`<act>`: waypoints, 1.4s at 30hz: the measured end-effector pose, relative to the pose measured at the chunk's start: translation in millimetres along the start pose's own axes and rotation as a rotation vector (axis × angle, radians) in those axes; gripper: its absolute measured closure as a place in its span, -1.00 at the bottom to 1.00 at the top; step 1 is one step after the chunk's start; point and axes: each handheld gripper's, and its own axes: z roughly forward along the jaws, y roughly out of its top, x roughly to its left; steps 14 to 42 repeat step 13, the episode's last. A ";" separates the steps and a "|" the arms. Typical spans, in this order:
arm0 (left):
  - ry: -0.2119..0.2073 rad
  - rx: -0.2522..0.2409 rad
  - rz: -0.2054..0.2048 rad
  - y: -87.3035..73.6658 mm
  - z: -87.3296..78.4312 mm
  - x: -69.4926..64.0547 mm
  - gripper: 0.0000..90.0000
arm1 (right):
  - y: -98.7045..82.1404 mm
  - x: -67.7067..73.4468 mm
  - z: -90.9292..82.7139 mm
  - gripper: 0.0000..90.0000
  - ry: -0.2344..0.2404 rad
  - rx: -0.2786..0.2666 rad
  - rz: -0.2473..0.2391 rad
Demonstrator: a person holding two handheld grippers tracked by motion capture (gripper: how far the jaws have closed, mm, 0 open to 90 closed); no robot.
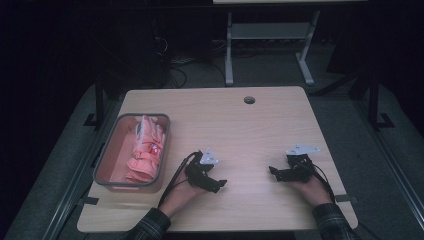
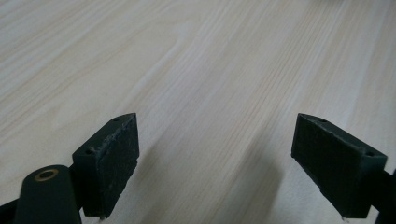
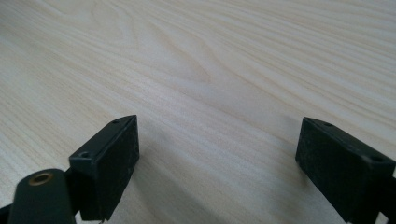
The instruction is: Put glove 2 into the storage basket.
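Note:
A grey-rimmed bin at the table's left holds a bunched pink cloth. My left gripper rests low over the wooden table near the front centre, pointing right, and its jaws stand wide apart with nothing between them. My right gripper sits farther right, pointing left toward the other one, open and empty too. In the left gripper view the left gripper has bare wood between its pads. In the right gripper view the right gripper likewise has bare wood between its pads.
A round cable hole lies near the table's far edge. Beyond the table stand the white legs of another table and some cables on the floor. The person's plaid sleeves come in at the bottom.

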 end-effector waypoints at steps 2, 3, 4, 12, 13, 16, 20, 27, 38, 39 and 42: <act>0.014 0.026 0.027 -2.6 3.6 -0.9 -0.68 | 0.0 0.4 0.0 -0.72 0.002 0.001 0.000; -0.005 0.015 0.016 -4.3 4.5 -0.1 -0.71 | 0.0 0.4 0.0 -0.72 0.003 0.001 0.000; -0.005 -0.003 0.013 -6.4 4.6 -0.3 -0.71 | 0.0 0.5 0.0 -0.72 0.003 0.001 0.001; -0.018 -0.064 0.022 -14.2 4.8 -0.1 -0.72 | 0.0 0.5 0.0 -0.72 0.004 0.001 0.000; -0.018 -0.064 0.022 -14.2 4.8 -0.1 -0.72 | 0.0 0.6 0.0 -0.72 0.004 0.001 0.001; -0.018 -0.064 0.022 -14.2 4.8 -0.1 -0.72 | 0.0 0.6 0.0 -0.72 0.004 0.001 0.001; -0.018 -0.064 0.022 -14.2 4.8 -0.1 -0.72 | 0.0 0.6 0.0 -0.72 0.004 0.001 0.001; -0.018 -0.064 0.022 -14.2 4.8 -0.1 -0.72 | 0.0 0.6 0.0 -0.72 0.004 0.001 0.001; -0.018 -0.064 0.022 -14.2 4.8 -0.1 -0.72 | 0.0 0.6 0.0 -0.72 0.004 0.001 0.001; -0.018 -0.064 0.022 -14.2 4.8 -0.1 -0.72 | 0.0 0.6 0.0 -0.72 0.004 0.001 0.001; -0.018 -0.064 0.022 -14.2 4.8 -0.1 -0.72 | 0.0 0.6 0.0 -0.72 0.004 0.001 0.001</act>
